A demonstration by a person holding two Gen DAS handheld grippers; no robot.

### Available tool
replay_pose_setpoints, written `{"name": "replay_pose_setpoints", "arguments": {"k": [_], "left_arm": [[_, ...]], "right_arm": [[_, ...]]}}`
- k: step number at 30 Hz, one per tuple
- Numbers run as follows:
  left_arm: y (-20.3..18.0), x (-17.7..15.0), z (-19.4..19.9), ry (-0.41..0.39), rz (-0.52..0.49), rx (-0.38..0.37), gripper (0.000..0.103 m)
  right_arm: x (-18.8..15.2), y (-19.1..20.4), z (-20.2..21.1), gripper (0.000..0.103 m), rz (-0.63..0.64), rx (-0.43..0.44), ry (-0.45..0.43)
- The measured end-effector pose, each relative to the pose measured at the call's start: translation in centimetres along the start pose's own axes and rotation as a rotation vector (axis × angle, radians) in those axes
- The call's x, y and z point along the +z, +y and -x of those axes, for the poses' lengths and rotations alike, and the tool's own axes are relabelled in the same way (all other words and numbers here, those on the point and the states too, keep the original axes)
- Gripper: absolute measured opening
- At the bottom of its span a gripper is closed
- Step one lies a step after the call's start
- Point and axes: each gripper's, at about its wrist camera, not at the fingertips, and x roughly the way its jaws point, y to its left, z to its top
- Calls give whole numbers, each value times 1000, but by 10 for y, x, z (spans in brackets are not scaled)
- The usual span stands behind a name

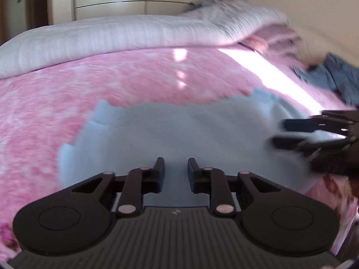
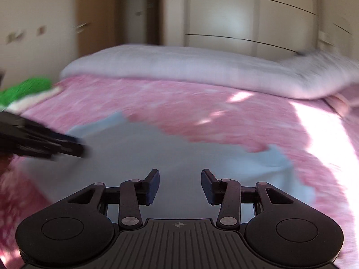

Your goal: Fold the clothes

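Both claws hang apart and empty, my left claw (image 1: pixel 175 168) and right claw (image 2: pixel 180 179) over the light blue garment (image 1: pixel 179 130) lying flat on the pink bed (image 1: pixel 67 103), folding looks barely begun.

Pale blue garment (image 1: pixel 179 130) on mottled pink-and-white bedspread (image 1: pixel 112 78); grey blanket (image 2: pixel 179 67).

- bare pink bedspread (image 1: pixel 112 85) beyond the light blue garment (image 1: pixel 179 130): open passage.
- white duvet (image 1: pixel 112 33) walls the far edge.
- blue clothes (image 1: pixel 336 78) block one corner, green cloth (image 2: pixel 24 87) another.
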Motion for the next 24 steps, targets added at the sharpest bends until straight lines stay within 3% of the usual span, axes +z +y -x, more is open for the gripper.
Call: {"name": "replay_pose_setpoints", "arguments": {"k": [2,3,5,7,8,9,12,16,20,22,23,24], "left_arm": [[-2,-5,-14,8,-30,58,17],[2,-8,-19,3,-40,85,16],[16,-14,-20,-13,-18,83,6],[29,-17,-17,-19,10,75,4],[32,-18,-15,-24,19,70,4],[33,-19,-12,-28,24,88,4],[42,-21,-3,-18,32,198,4],[65,-30,23,-17,185,140,4],[56,-44,50,-56,181,86,6],[57,-54,46,-30,183,109,10],[60,-59,45,-25,195,122,10],[66,-63,45,-28,213,133,4]], "right_arm": [[-9,27,-17,44,58,4,10],[-15,27,-27,44,82,-41,34],[-26,8,-36,44,55,-57,22],[-30,-14,-30,43,8,-73,18],[-31,-25,-26,27,-13,-81,15],[-32,-34,-19,21,-7,-89,11],[-38,-53,-4,22,-49,-183,19],[-44,-68,26,23,-149,-248,35],[-51,-52,68,23,-184,-222,-42],[-56,-42,77,23,-187,-201,-50],[-61,-40,74,24,-182,-211,-18],[-69,-42,68,24,-178,-250,23]]}}
